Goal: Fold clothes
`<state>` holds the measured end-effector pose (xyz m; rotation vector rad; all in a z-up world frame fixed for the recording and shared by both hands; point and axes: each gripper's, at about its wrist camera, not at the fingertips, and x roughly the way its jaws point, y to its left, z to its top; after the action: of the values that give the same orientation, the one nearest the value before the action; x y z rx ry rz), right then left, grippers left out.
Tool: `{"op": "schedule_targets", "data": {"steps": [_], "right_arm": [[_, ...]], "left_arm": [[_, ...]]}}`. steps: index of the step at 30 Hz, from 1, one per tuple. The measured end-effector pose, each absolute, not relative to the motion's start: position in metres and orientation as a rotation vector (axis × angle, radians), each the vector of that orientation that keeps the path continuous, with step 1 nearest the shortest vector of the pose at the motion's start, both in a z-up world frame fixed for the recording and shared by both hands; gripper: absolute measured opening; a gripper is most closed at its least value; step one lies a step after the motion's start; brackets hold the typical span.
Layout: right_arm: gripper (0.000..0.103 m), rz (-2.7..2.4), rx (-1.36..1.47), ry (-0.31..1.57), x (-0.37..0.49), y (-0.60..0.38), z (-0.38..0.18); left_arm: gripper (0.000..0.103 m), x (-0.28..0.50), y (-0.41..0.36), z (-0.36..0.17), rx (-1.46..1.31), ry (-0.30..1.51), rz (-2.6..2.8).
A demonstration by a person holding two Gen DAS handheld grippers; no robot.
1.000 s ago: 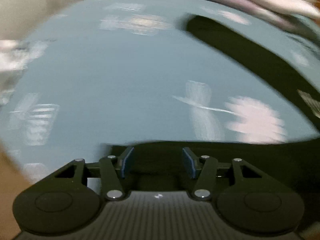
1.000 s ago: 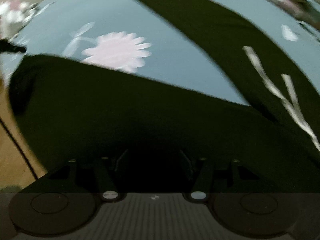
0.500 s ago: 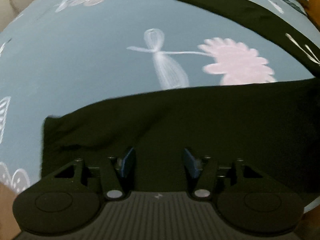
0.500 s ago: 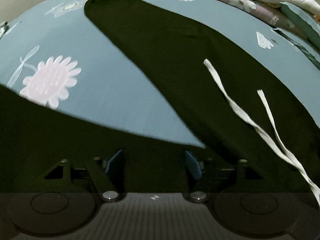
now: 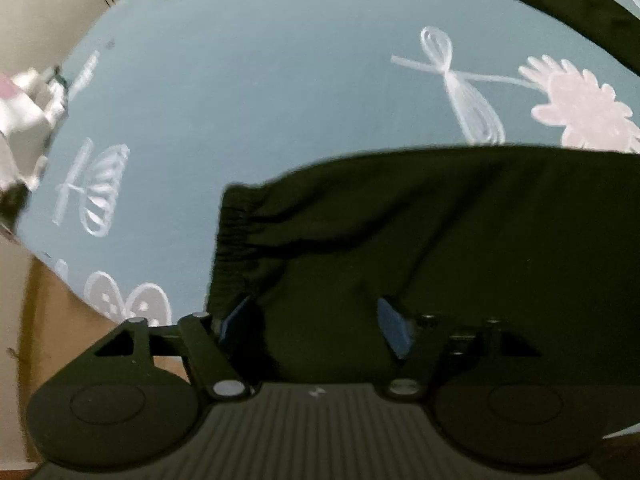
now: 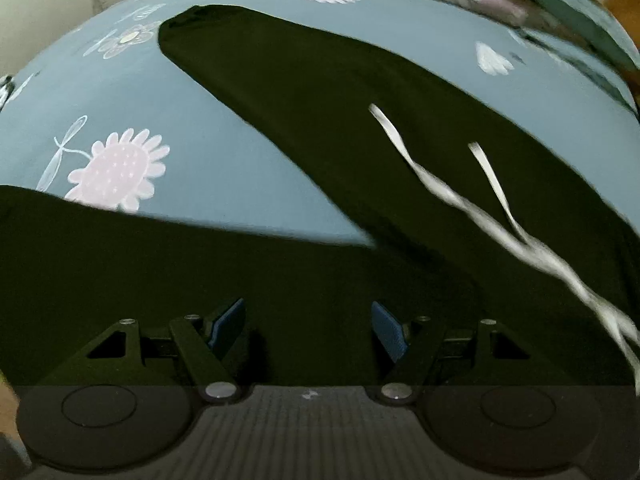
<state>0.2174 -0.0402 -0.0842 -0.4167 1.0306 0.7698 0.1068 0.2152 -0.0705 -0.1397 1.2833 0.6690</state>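
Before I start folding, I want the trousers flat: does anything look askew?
Yes. The black trousers lie with their legs splayed in a V on the blue floral sheet, not together. The white drawstrings trail loose across the cloth. In the left view the elastic cuff is bunched and wrinkled.

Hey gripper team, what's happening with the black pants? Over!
Left gripper closing, nothing pinched; right gripper open. Black pants spread on blue bedsheet. White drawstrings loose on top.
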Motion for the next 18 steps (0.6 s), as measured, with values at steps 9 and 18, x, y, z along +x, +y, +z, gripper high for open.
{"op": "schedule_targets", "data": {"steps": [9,18], "right_arm": [[0.074,0.516,-0.172,1.194,0.167,-0.157,-0.079],[0.074,0.204,0.232,1.227,0.191,-0.281,-0.095]], "left_arm": [[0.067,0.205,0.1,-0.041,-0.102,1.118,0.197],[0.067,0.261,-0.004,-0.074,-0.01,1.122,-0.062]]}}
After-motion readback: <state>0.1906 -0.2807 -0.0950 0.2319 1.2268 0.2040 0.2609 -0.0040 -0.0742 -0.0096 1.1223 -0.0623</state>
